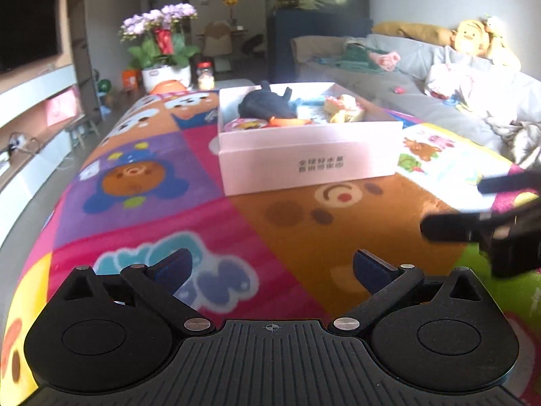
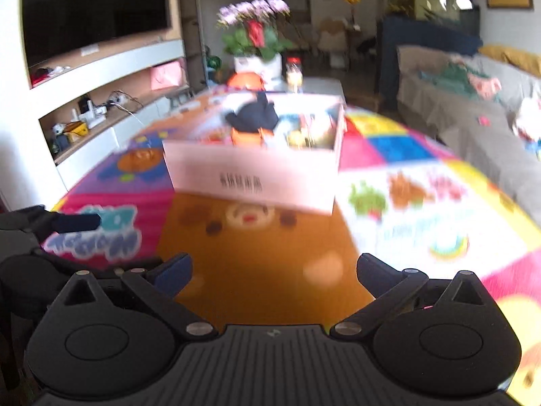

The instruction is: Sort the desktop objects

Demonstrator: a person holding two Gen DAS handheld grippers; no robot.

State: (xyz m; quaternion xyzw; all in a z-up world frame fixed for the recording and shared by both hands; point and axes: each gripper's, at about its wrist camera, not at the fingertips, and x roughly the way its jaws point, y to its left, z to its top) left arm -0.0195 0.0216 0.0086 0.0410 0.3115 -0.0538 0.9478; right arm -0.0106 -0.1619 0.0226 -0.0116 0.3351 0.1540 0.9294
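The left gripper (image 1: 270, 267) hangs over the colourful cartoon-print cloth (image 1: 142, 182) with its jaws spread wide and nothing between them, only bare cloth showing in the gap. The right gripper (image 2: 274, 270) stands the same way, jaws apart and empty, above the orange bear patch (image 2: 257, 257) of the cloth. The two tools sit side by side: in the left wrist view the right gripper's dark fingers (image 1: 449, 226) reach in from the right edge. Ahead of both lies the white box (image 1: 304, 165), near wall facing the grippers with printed characters on it, its open top holding a dark plush toy (image 1: 267, 105), an orange piece (image 1: 287, 121) and other small, blurred items. Open cloth lies between the fingertips and the box's near wall. The cloth falls away at its left edge towards a shelf unit (image 2: 101, 115); a grey sofa (image 1: 389, 88) runs along the right side.
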